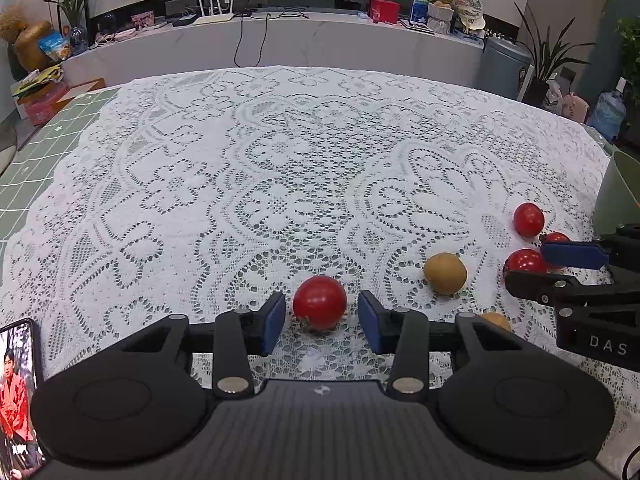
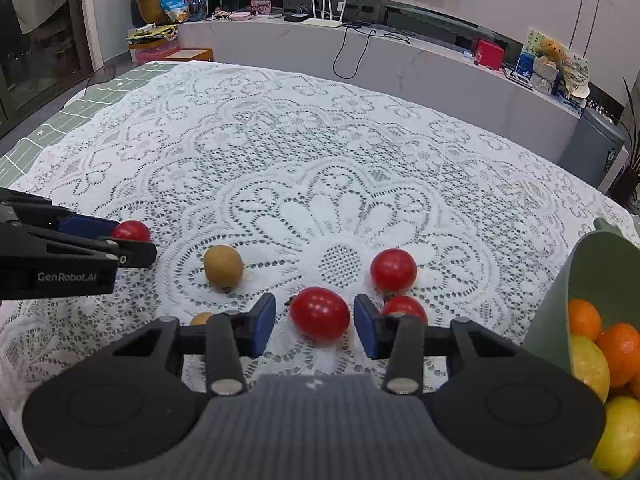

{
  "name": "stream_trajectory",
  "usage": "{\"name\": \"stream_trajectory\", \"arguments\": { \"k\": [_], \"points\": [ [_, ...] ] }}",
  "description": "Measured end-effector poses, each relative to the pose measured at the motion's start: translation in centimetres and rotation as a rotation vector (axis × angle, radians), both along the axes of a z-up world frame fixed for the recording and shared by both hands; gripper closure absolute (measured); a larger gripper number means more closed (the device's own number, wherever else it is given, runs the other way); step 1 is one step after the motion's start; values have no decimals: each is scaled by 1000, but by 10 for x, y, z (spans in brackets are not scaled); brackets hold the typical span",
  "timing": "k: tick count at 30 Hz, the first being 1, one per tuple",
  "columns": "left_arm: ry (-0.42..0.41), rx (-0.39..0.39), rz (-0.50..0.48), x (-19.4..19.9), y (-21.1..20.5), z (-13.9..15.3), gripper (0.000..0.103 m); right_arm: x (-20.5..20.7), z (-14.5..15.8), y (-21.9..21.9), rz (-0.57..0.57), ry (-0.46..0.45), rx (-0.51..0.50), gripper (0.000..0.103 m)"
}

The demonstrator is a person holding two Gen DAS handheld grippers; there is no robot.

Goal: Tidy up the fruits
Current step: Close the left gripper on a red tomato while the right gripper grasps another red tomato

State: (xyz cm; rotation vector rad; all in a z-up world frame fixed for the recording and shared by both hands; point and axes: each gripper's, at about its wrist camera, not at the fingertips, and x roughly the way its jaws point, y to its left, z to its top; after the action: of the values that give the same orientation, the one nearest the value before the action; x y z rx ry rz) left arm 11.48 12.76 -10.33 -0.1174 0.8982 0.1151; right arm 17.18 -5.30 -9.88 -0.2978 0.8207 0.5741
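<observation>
A red tomato (image 1: 319,302) is bracketed by the left gripper (image 1: 322,322), fingers narrowly parted, untouched; another tomato (image 2: 319,313) is likewise flanked, ungripped, within the right gripper (image 2: 315,326) on the lace-covered tabletop (image 2: 280,160).

each camera sits just behind its own fingers, low and close over the lace cloth (image 1: 280,160), tilted down and facing the far counter (image 1: 320,40). the left view looks from the left, the right view from the right beside the green bowl (image 2: 592,272). both share the kiwi (image 1: 445,273), the red fruits and each other's gripper.
</observation>
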Motion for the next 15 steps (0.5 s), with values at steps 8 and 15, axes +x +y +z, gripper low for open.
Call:
{"name": "stream_trajectory", "arguments": {
  "k": [8,15],
  "points": [
    [-1,-7,1,2,2,0,70,4,-6,-1,-14,8,-16,68],
    [0,-22,14,2,3,0,71,6,-5,-3,-26,13,-11,73]
  ]
}}
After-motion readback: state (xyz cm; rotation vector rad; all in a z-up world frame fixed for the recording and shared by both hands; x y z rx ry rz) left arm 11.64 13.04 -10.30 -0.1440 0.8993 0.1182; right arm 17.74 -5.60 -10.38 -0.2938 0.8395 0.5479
